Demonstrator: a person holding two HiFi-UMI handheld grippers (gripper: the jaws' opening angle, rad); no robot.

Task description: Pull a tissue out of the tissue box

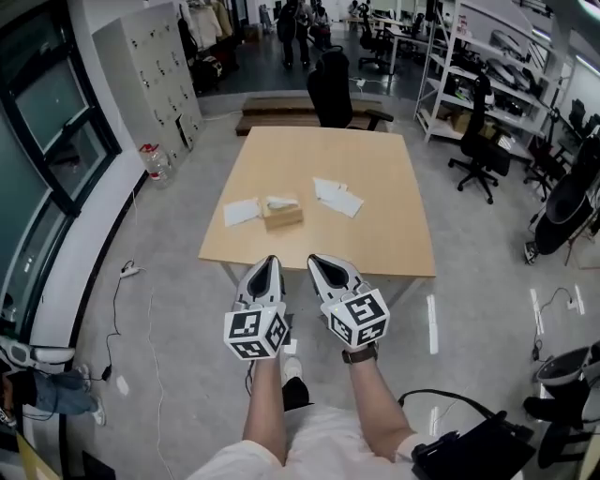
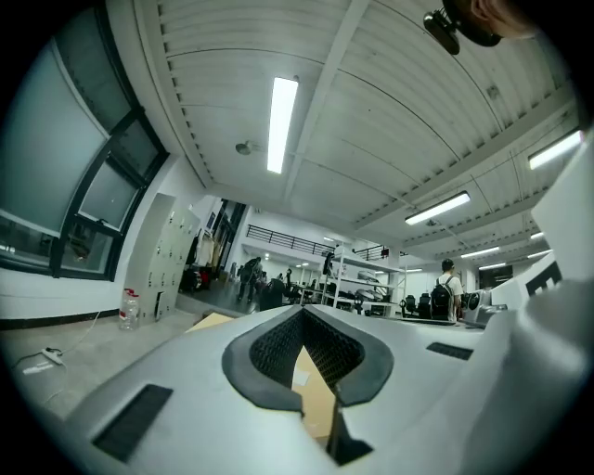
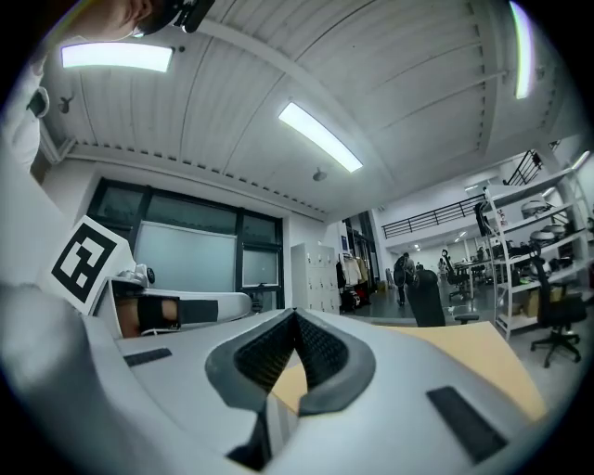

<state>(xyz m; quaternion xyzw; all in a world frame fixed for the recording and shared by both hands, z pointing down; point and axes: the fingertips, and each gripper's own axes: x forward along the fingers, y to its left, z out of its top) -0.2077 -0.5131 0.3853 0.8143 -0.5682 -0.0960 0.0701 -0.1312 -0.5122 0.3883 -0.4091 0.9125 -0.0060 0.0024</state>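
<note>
In the head view a brown tissue box [image 1: 282, 215] with a white tissue sticking out of its top stands on the wooden table [image 1: 394, 234], left of the middle. Loose white tissues lie to its left [image 1: 241, 212] and to its right [image 1: 337, 197]. Both grippers hang short of the table's near edge, side by side and pointing at it. My left gripper [image 1: 272, 261] [image 2: 303, 311] has its jaws together with nothing between them. My right gripper [image 1: 319, 260] [image 3: 295, 315] is shut and empty too. In both gripper views the tabletop shows through the gap behind the tips.
A black office chair [image 1: 330, 89] stands at the table's far end. Metal shelves [image 1: 469, 56] and more chairs [image 1: 480, 141] line the right side. Grey lockers [image 1: 155, 66] and a bottle [image 1: 155, 161] are at the left, with a cable [image 1: 127, 272] on the floor. People [image 1: 300, 23] stand far back.
</note>
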